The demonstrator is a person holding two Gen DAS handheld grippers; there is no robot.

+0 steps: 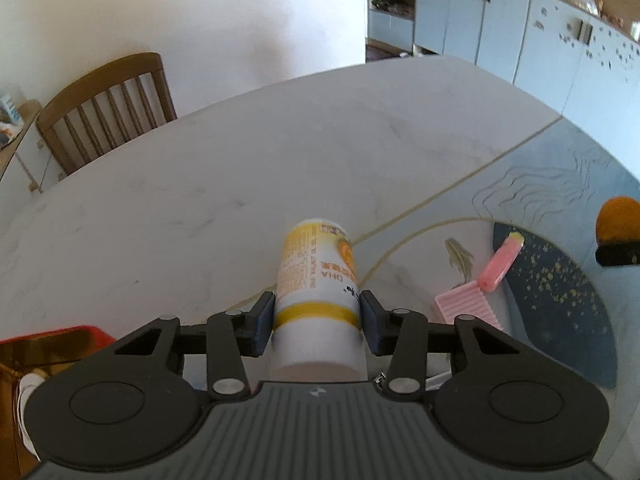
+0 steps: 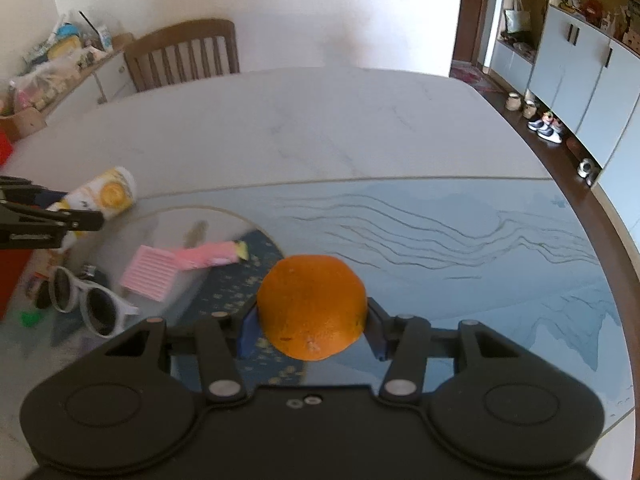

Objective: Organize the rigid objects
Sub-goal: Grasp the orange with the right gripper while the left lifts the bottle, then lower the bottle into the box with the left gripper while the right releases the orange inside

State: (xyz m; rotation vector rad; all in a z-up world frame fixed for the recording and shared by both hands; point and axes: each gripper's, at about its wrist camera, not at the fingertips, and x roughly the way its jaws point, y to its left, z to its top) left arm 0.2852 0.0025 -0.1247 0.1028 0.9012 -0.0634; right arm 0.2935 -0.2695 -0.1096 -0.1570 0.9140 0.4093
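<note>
Left wrist view: the left tool [image 1: 318, 322] is clamped on a white-and-yellow bottle [image 1: 316, 280], its pads pressing both sides, the bottle lifted above the marble counter [image 1: 240, 152]. A pink comb [image 1: 486, 284] lies just to the right. Right wrist view: the right tool [image 2: 312, 326] grips an orange [image 2: 311, 306] between its pads, above the counter's blue part; white sunglasses [image 2: 86, 300] lie to the left.

I saw a white-and-yellow bottle [image 1: 316, 284], a plain orange fruit [image 2: 311, 306], a ribbed pink comb [image 2: 150, 278] and white-framed dark sunglasses [image 2: 86, 300].
</note>
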